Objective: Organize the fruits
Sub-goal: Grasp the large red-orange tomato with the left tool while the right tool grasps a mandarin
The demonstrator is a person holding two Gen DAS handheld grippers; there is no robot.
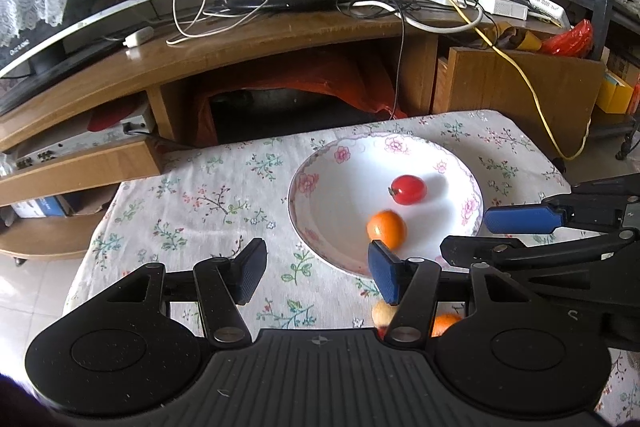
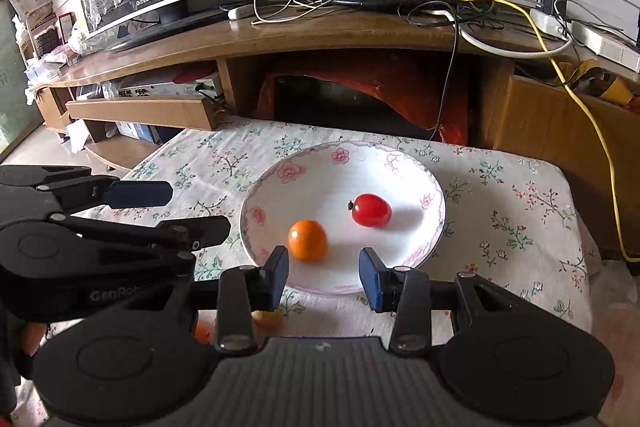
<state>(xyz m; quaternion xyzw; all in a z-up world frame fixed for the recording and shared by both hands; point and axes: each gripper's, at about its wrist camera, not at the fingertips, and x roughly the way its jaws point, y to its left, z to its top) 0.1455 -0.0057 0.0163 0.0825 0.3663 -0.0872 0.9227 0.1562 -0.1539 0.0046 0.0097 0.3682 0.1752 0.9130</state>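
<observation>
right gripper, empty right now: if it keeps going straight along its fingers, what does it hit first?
Likely the plate: the right gripper points down over its near rim, jaws open and empty. The orange fruit sits just left of that line, the red tomato farther in. Depth is uncertain.

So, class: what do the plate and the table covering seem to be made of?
Plate: likely glazed ceramic, being glossy white with printed pink flowers, though melamine is possible. Covering: apparently woven cloth, matte, floral, draping softly over the table edge.
</observation>
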